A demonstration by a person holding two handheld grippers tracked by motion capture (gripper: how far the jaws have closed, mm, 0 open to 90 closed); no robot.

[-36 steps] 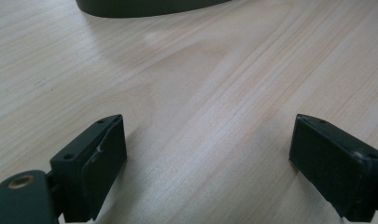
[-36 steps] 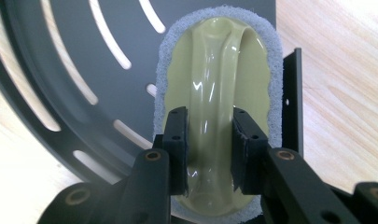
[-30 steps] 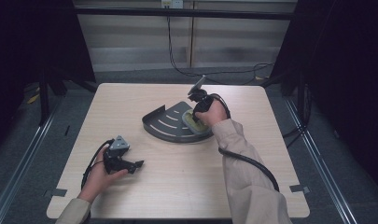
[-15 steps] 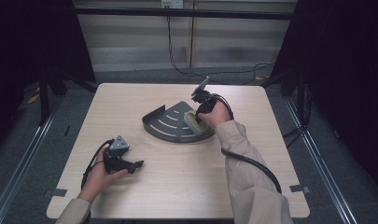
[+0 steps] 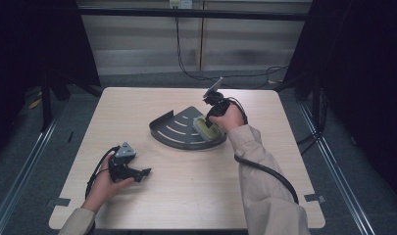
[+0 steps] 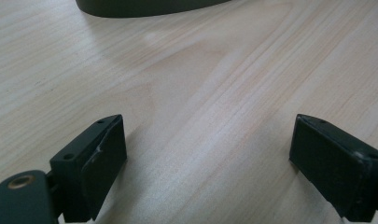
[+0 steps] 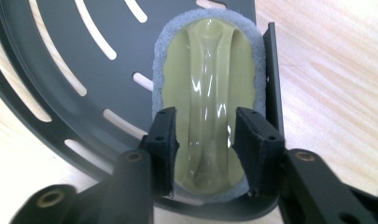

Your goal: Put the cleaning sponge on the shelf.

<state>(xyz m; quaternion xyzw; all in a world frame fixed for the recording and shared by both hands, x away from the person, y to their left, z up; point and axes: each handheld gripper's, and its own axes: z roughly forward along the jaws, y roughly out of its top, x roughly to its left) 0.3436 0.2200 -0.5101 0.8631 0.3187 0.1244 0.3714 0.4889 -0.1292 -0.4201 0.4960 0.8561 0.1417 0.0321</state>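
Sponge (image 7: pixel 209 93), olive with a grey foam rim, lies in the dark slotted tray (image 5: pixel 176 128) near the table's (image 5: pixel 137 105) far edge, unmoved, its raised ridge pinched by the right gripper (image 7: pixel 205 140), while the left gripper (image 6: pixel 205 158) stays gaping over bare wood.

A pale wooden table (image 5: pixel 186 196) (light grain) bears a dark slotted fan-shaped tray (image 5: pixel 174 129) — mid-table.

Pale wooden table (image 5: pixel 186 196), grey floor (image 5: pixel 19 161)
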